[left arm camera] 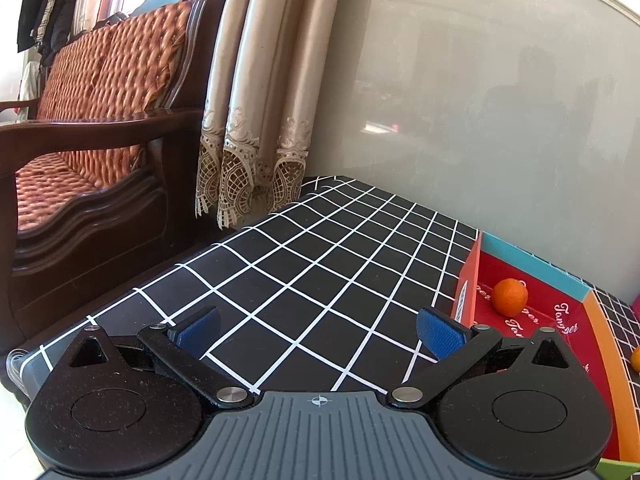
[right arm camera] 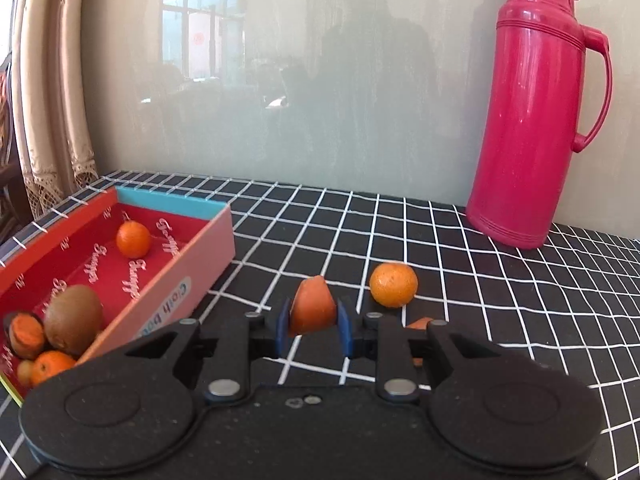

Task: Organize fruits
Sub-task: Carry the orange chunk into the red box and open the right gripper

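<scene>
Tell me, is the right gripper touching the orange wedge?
Touching. The right wrist view shows the right gripper with both blue pads pressed against the sides of the orange wedge.

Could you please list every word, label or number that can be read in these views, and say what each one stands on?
"Cloth bo…": on the white oval label on the box's pink outer wall; the rest is hidden behind the right hand-held gripper.
"Tanger": repeated white script on the box's red lining; most repeats are blurred or cut off.
The small print on the box's orange side wall is too small to read.
The red flask shows no text.
</scene>
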Demonstrator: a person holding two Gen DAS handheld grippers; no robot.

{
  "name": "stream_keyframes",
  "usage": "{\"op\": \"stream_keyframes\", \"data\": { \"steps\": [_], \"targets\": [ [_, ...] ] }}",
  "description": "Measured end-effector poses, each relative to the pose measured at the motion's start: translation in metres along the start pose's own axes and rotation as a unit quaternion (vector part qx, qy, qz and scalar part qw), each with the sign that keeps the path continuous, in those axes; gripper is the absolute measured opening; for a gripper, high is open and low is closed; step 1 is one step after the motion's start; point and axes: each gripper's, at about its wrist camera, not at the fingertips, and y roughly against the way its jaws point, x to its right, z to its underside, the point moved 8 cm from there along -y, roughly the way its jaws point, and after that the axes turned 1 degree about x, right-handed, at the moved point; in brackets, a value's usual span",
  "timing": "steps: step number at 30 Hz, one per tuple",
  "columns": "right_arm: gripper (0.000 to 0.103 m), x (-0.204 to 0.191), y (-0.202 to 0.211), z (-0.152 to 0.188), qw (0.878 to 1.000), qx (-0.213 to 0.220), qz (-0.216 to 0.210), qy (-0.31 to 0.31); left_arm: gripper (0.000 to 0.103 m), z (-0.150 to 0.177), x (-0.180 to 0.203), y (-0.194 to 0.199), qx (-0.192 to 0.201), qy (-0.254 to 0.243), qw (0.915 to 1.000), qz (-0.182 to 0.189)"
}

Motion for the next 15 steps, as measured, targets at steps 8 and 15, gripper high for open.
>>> {"op": "stream_keyframes", "data": {
  "steps": [8, 15],
  "targets": [
    [0.022, -0.052, 0.01, -0.024, 0.998, 0.033, -0.045, 0.006, 0.103, -0.002, -0.025, 0.007, 0.001, -0.003, 0.9998, -0.018],
    [0.022, -0.102, 0.002, -0.028, 0.996, 0.03, -0.083, 0.024, 0.103, -0.008, -0.043, 0.014, 0.005, -0.006, 0.9997, -0.025]
  ]
}}
